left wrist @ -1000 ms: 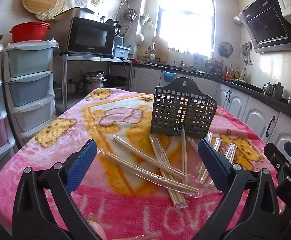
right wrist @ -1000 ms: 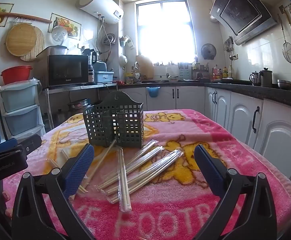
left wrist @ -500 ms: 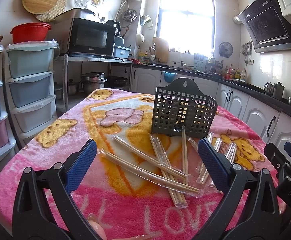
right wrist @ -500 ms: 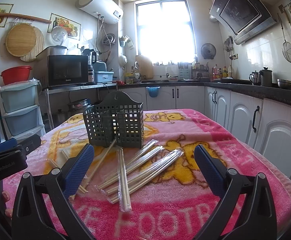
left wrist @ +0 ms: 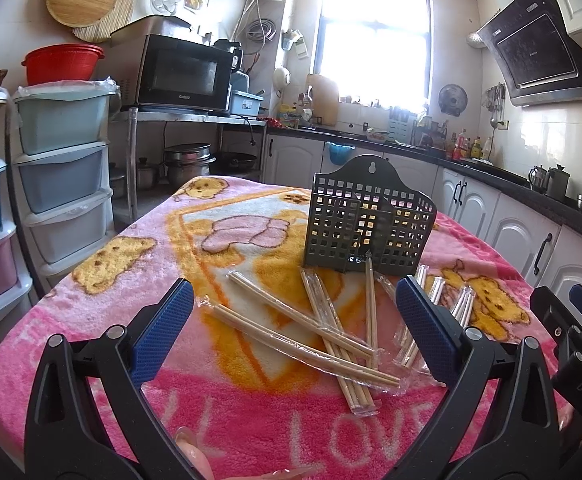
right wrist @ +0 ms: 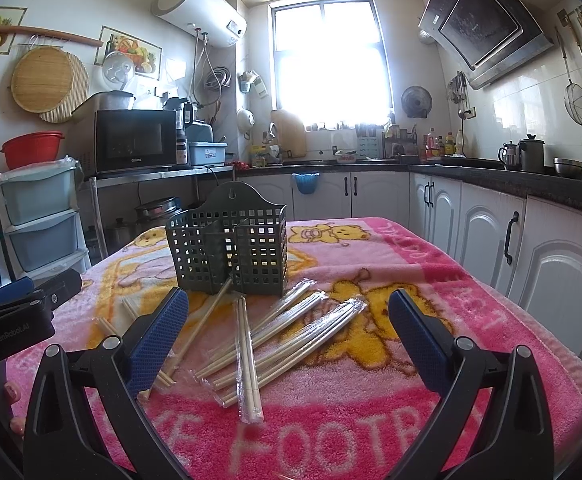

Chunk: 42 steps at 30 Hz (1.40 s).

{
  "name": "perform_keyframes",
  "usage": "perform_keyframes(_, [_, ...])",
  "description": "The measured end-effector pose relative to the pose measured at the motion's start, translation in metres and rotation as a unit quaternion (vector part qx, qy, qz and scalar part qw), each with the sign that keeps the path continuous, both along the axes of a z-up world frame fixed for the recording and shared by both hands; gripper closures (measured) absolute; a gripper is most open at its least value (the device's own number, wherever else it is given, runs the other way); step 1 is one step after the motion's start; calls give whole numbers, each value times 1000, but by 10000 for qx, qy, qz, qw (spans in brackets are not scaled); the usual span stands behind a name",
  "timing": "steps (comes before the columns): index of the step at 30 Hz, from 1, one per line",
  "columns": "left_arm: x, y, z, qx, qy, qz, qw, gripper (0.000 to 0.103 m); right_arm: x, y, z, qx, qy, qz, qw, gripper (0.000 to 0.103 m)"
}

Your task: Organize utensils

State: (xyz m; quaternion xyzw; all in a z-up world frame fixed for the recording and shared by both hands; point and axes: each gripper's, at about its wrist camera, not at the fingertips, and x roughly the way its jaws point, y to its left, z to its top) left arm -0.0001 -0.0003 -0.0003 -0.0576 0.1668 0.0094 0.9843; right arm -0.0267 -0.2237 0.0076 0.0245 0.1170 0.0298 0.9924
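Table (left wrist: 251, 412): covered with pink cartoon-bear blanket, bearing all task items
Utensil holder (left wrist: 365, 220): dark grid caddy, upright near table middle, divided inside, apparently empty; probably set centrally as destination within reach of both claws
Wrapped chopsticks (left wrist: 323, 328): several pairs in clear sleeves, lying crossed and scattered on blanket just in front of holder; one sleeve tip touching holder base
Wrapped chopsticks, right view (right wrist: 247, 356): loose fan, nearest pair pointing toward camera; none yet in holder
Left claw (left wrist: 293, 332): jaws spread wide, nothing held, hovering low over near table edge, aimed at crossed pile
Right claw (right wrist: 287, 334): jaws spread wide, empty, level above blanket, facing fanned sleeves
Stage, judged: sorting not yet begun; first pick pending
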Motion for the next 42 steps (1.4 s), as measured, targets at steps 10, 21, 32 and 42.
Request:
perform_keyframes(10, [3,5,-3,-1,19,-15,10000,9,3,0,-2,7,2,0,10000,6])
perform_keyframes(21, [14,18,-5,-168,217,145,9995,9,23,13,-4,-188,324,349,9987,6])
perform_keyframes(32, [37,59,0,-354,510,686,9957,9,66,34,6,-468,862,904,9911,6])
perform_keyframes(42, [67,90,-10,-852,927,349,9914,9,113,47,7,-603,1512,1199,9794,6])
